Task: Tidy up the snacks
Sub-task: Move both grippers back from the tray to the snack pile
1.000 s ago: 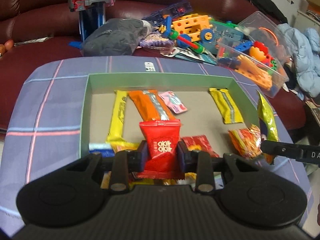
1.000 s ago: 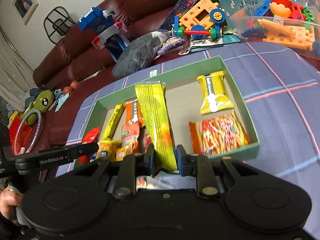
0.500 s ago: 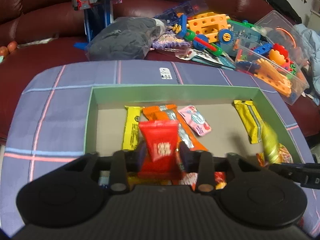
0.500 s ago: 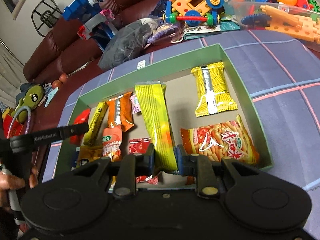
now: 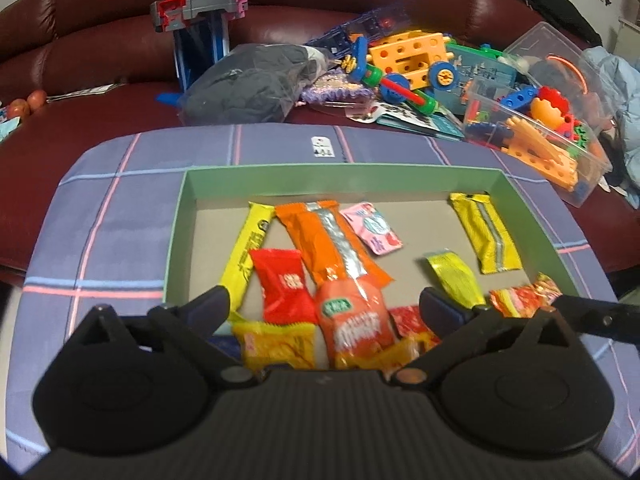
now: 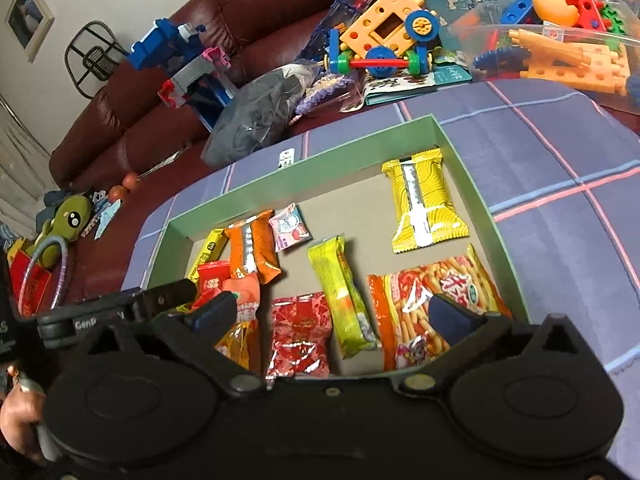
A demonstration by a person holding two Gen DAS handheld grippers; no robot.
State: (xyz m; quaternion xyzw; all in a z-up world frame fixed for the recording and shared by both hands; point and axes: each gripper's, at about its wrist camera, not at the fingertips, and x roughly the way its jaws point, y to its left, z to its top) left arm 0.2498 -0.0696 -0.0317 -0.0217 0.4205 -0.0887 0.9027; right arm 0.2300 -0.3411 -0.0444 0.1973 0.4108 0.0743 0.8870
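Now that both grippers have let go, two more snacks lie inside the green tray.
Left gripper and right gripper hover with fingers spread wide and empty; the red packet lies at 7 o'clock in the tray, the long yellow-green packet near centre. "Gen" is legible on the left gripper's arm; packet print is too blurred to read.

Left gripper and right gripper both wide apart, empty
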